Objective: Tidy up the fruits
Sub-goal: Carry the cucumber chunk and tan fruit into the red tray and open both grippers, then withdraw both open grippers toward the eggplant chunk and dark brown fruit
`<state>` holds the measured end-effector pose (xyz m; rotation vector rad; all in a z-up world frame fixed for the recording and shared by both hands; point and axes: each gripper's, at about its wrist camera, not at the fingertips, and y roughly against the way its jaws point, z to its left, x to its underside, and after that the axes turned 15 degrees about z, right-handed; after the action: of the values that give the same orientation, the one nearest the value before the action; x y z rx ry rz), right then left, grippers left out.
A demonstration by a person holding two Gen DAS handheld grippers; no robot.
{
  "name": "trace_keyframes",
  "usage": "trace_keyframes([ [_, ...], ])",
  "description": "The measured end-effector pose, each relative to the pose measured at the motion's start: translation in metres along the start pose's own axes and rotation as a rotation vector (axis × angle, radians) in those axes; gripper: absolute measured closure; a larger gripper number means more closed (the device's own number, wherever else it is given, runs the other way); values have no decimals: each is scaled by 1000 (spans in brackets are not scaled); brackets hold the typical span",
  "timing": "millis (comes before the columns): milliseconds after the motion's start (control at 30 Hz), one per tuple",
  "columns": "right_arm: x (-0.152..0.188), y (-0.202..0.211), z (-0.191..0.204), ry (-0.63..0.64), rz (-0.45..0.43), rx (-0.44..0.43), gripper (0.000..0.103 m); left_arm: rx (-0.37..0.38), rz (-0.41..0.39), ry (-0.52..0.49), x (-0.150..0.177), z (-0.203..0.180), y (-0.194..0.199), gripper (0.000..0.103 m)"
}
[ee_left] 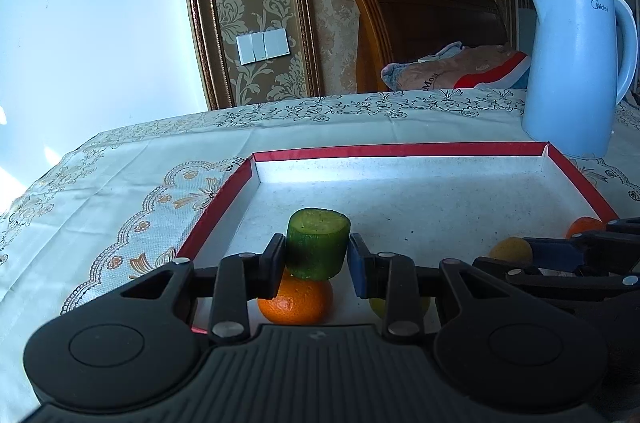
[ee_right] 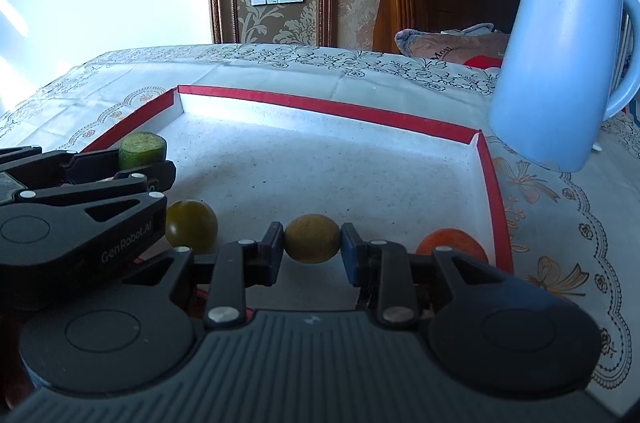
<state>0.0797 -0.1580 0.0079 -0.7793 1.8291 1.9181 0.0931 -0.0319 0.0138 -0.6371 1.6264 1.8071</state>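
We read "Midea" in dark letters near the top of the light blue kettle (ee_right: 560,63). The left gripper (ee_right: 160,163) carried "GenRobot.AI" on its black body. The pillow (ee_left: 456,71) bore lettering beginning "Mos"; the rest was hidden from us.

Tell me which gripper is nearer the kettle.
Right. The right gripper, shut on a yellowish fruit, is on the kettle side of the tray; the left gripper, holding the cucumber piece, sits farther left.
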Motion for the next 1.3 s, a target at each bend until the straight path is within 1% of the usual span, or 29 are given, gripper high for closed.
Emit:
trace_keyframes([
  [67, 1, 0, 1, 4, -3, 2, 72, 0, 0, 7, 0, 0, 0, 71],
  [100, 1, 0, 1, 3, -6, 2, 71, -3, 0, 8, 0, 0, -1, 69],
  [133, 1, -1, 1, 5, -7, -3, 66, -8, 0, 6, 1, 0, -1, 66],
  [167, 2, 0, 1, 6, -8, -2, 65, -8, 1, 11, 1, 0, -2, 61],
  [200, 2, 0, 1, 7, -9, 0, 65, -14, 1, 15, 1, 1, -3, 58],
  [300, 2, 1, 0, 5, -11, -4, 65, -10, 2, 25, 2, 4, -3, 53],
  [400, 4, 5, -2, -7, -19, -15, 65, 0, 4, 31, 2, 6, 0, 53],
  [433, 4, 6, -3, -11, -24, -16, 62, 3, 5, 35, 2, 6, 1, 53],
  [500, 6, 10, -6, -22, -37, -13, 60, 9, 7, 41, 3, 8, 2, 52],
  [533, 7, 13, -8, -30, -41, -17, 60, 13, 8, 51, 3, 10, 4, 50],
  [600, 10, 18, -11, -44, -56, -29, 61, 17, 0, 68, 3, 13, 8, 43],
  [833, 25, 39, -12, -52, -98, -44, 60, 31, -18, 95, 13, 23, 23, 41],
  [867, 28, 42, -12, -53, -104, -47, 57, 34, -18, 99, 15, 24, 26, 36],
  [900, 31, 45, -12, -54, -115, -46, 49, 34, -22, 100, 16, 24, 28, 32],
  [933, 34, 48, -12, -56, -124, -42, 41, 34, -29, 101, 19, 25, 32, 32],
  [967, 37, 52, -12, -56, -132, -41, 40, 36, -32, 101, 21, 26, 35, 31],
  [1100, 50, 63, -14, -56, -144, -52, 40, 32, -43, 93, 30, 28, 44, 31],
  [1167, 58, 67, -16, -62, -144, -58, 36, 34, -39, 95, 35, 30, 47, 31],
  [1200, 62, 69, -17, -67, -145, -58, 30, 36, -34, 95, 38, 31, 48, 29],
  [1233, 67, 71, -19, -69, -147, -57, 30, 38, -30, 94, 43, 33, 49, 27],
  [1267, 72, 73, -20, -68, -147, -54, 30, 37, -32, 93, 46, 34, 50, 23],
  [1300, 76, 74, -22, -67, -144, -52, 30, 33, -36, 90, 51, 35, 52, 23],
])
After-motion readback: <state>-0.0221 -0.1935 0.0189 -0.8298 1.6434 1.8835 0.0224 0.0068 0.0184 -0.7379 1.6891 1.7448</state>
